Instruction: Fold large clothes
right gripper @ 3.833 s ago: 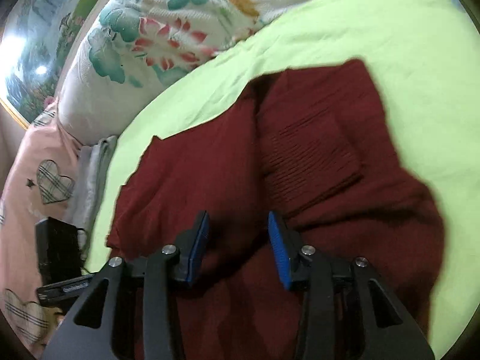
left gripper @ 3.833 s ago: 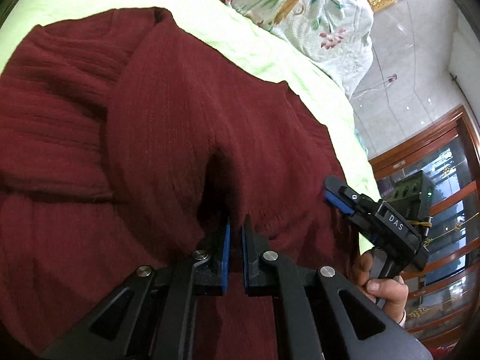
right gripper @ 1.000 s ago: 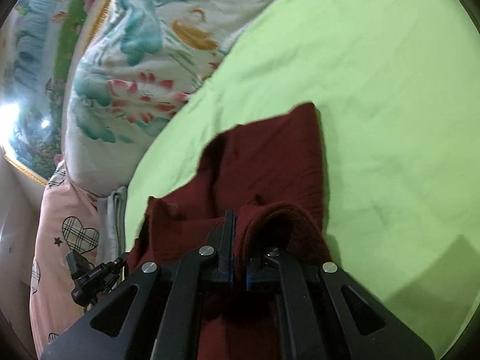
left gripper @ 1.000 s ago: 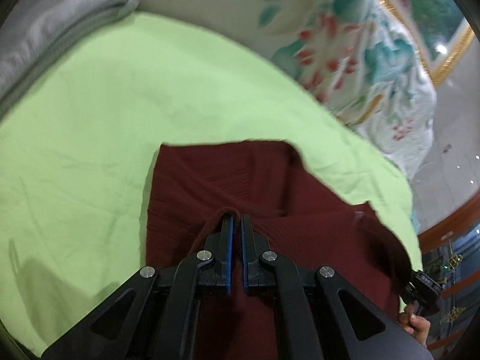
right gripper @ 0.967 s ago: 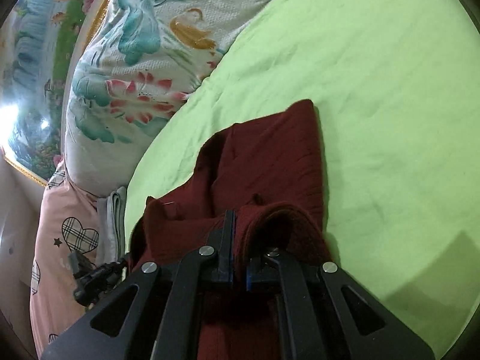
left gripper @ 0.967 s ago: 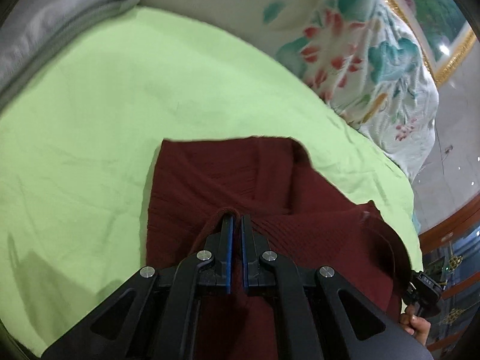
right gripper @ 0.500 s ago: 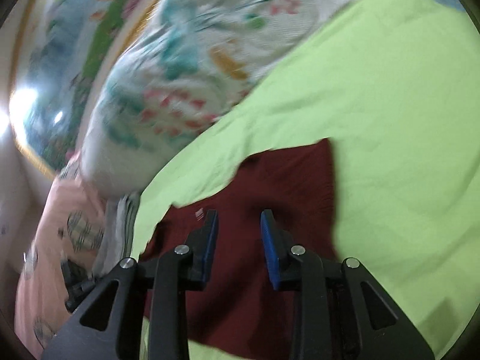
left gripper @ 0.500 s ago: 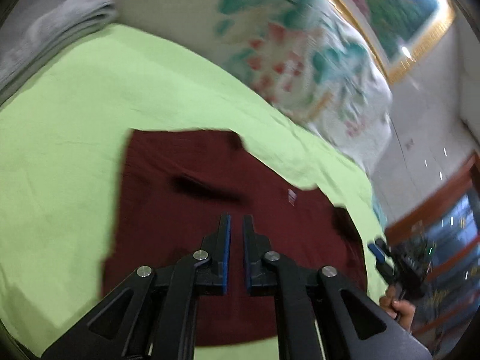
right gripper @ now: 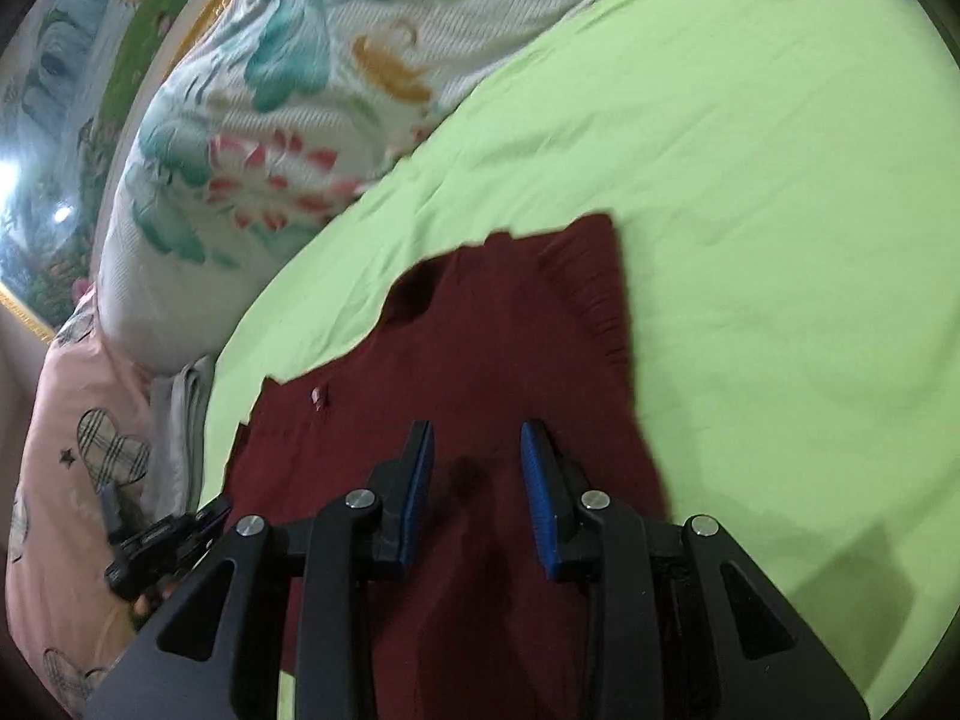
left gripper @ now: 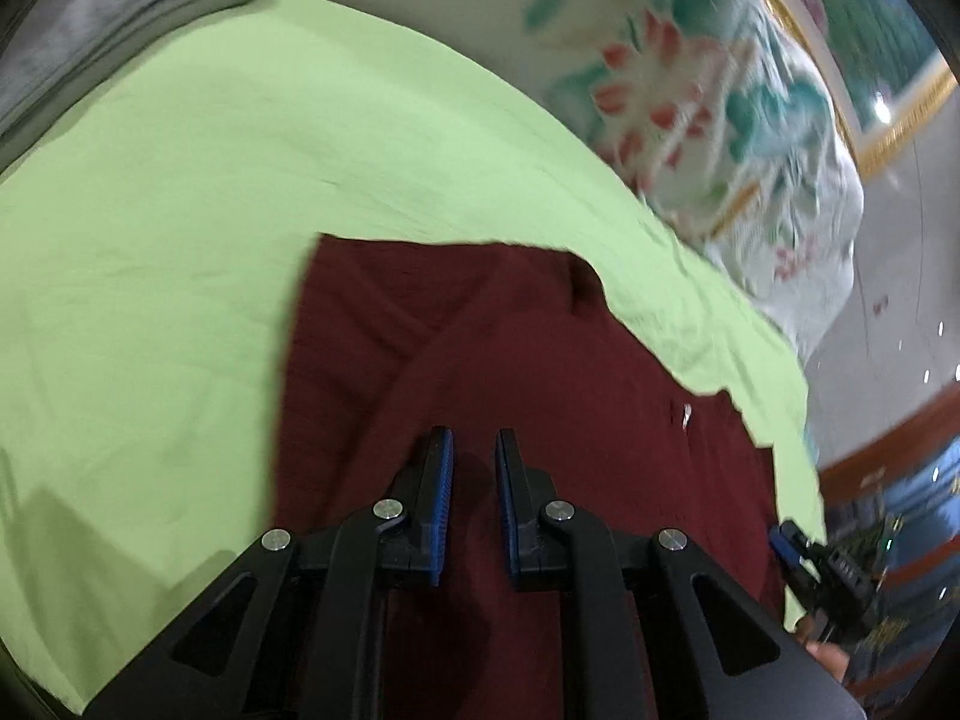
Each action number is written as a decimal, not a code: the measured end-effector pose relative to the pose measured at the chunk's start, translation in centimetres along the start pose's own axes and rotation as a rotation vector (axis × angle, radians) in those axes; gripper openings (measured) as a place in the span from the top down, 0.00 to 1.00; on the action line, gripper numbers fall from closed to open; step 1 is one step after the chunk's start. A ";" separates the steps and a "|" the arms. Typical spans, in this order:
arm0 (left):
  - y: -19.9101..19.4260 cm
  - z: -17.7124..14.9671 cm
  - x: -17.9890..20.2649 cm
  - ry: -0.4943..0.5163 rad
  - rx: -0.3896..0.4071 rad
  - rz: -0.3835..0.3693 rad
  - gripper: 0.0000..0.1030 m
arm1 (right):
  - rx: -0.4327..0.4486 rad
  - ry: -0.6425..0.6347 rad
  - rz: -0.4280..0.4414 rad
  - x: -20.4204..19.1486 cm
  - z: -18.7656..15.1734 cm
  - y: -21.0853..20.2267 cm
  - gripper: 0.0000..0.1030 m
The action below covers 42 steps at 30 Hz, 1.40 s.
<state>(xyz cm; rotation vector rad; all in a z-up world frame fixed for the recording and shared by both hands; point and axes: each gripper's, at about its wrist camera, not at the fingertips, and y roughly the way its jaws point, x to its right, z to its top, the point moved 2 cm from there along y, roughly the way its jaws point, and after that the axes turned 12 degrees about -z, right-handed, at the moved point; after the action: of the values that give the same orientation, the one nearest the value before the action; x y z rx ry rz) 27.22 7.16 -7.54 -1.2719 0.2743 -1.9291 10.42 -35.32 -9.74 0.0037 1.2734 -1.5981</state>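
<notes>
Sweater (left gripper: 540, 372), maroon ribbed knit, folded flat on green bedsheet (left gripper: 150, 210) near its floral-pillow (right gripper: 270, 120) edge; judged soft, limp, moderately heavy, best pinched at folded edge or corners; left gripper (left gripper: 474, 480) slightly parted, right gripper (right gripper: 474, 474) wider, both empty.

1. No text, brand, number or sign can be read in either wrist view.
2. A small pale tag (right gripper: 317, 397) sits on the dark red sweater (right gripper: 480, 360), but it is too small and blurred to show any lettering.
3. The same tag (left gripper: 686, 415) appears blurred in the left wrist view too.
</notes>
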 end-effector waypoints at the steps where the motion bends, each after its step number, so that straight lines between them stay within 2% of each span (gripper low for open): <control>1: -0.7 -0.4 -0.1 -0.006 0.015 0.006 0.86 | 0.010 0.010 0.014 -0.2 -0.3 -0.5 0.69; 4: -2.4 -2.3 0.1 -0.007 0.044 0.000 0.81 | 0.033 0.002 0.064 -1.6 -1.8 -2.1 0.69; 6: -3.6 -4.0 0.7 -0.012 0.052 -0.027 0.72 | 0.045 -0.005 0.094 -2.6 -3.0 -2.7 0.69; 9: -5.2 -7.1 1.6 -0.016 0.037 -0.076 0.66 | 0.023 -0.024 0.134 -3.9 -5.1 -2.8 0.69; 14: -7.6 -11.3 1.8 -0.040 0.025 -0.095 0.52 | 0.002 -0.107 0.119 -6.2 -7.0 -2.7 0.69; 20: -8.7 -14.5 -0.3 -0.119 0.022 -0.082 0.47 | -0.003 -0.172 0.121 -8.1 -8.5 -2.9 0.69; 23: -8.3 -14.8 -1.4 -0.176 0.024 -0.096 0.47 | -0.020 -0.203 0.131 -9.0 -9.0 -2.6 0.72; 31: -6.2 -12.3 -1.7 -0.193 0.061 -0.066 0.43 | -0.058 -0.314 0.127 -13.1 -8.9 0.6 0.74; 38: -4.8 -10.2 -2.2 -0.216 0.085 -0.061 0.41 | -0.131 -0.371 0.016 -14.4 -8.2 6.9 0.80; 42: -4.3 -9.3 -2.4 -0.227 0.108 -0.061 0.41 | -0.128 -0.343 0.018 -14.1 -7.6 8.5 0.83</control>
<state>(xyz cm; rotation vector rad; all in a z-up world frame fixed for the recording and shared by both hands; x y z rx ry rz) 17.63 9.51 -11.15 -1.4251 0.0156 -1.8042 18.52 -19.19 -11.20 -0.3246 1.0996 -1.4256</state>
